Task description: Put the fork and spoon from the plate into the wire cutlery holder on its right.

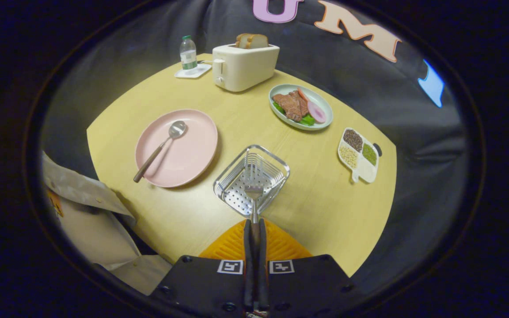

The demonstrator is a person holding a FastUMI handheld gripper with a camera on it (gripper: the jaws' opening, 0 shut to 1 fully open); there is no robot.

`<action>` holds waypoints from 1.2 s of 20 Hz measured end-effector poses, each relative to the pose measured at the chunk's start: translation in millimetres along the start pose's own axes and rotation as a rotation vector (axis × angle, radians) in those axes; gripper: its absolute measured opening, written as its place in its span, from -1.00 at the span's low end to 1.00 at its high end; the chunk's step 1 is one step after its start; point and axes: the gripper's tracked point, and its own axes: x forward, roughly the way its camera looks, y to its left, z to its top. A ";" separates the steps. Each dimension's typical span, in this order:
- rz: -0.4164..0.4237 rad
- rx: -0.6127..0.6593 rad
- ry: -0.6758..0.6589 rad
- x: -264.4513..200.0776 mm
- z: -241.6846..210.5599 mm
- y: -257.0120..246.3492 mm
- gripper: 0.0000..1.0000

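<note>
My gripper (254, 223) is shut on the handle of a metal fork (253, 194). The fork sticks forward from the fingertips, its tines hanging over the near side of the square wire cutlery holder (276, 161), which stands on the yellow table just ahead of the fingers. To the holder's left lies a pink plate (195, 150). A spoon (159, 150) with a dark handle rests on that plate, bowl toward the far side and handle over the plate's near rim.
A white toaster (243, 66) with bread stands at the far side, a water bottle (188, 53) on a coaster to its left. Right of the holder are a food plate (301, 107) and a divided dish (359, 154). A person's pale sleeve (91, 207) lies near left.
</note>
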 end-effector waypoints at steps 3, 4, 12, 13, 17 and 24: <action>0.020 0.002 0.052 5.7 -3.3 2.4 -0.85; 0.021 0.005 0.071 8.5 -4.1 2.1 -0.85; 0.041 -0.001 0.167 13.3 9.6 1.2 -0.85; 0.039 -0.002 0.177 14.0 11.5 1.1 -0.85; 0.051 -0.013 0.210 16.4 16.4 5.4 -0.85; 0.047 0.023 0.210 14.9 21.6 5.0 -0.70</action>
